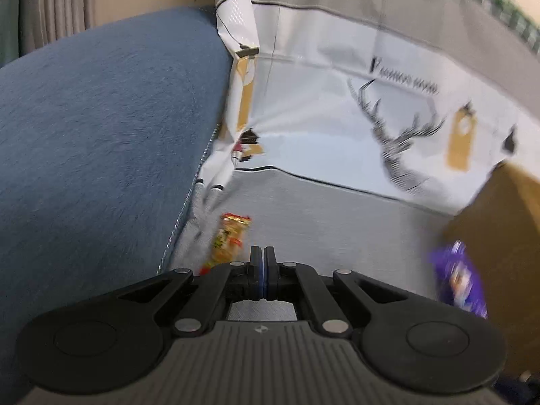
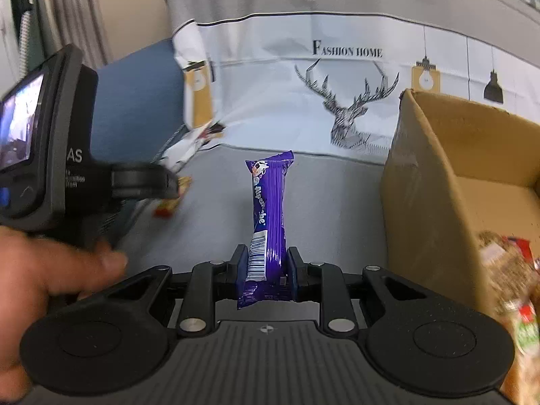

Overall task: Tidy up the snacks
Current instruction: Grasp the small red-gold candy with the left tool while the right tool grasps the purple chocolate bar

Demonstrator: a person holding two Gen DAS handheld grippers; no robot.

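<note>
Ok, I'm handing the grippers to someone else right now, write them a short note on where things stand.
Right gripper: shut on the purple foil snack stick, held upright off the grey cloth.
Left gripper: shut, empty; the orange-yellow snack packet lies on the cloth just left of its tips, near the blue cushion.
Brown cardboard box: on the right, open, with some blurred packets already inside.
Left to do: drop the purple stick in the box, then pick up the orange-yellow packet.

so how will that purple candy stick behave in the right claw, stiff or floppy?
Probably fairly stiff: the purple candy stick stands unsupported above the right claw. Glossy wrapper looks slippery, so it might slide. Likely light, being slim.
</note>
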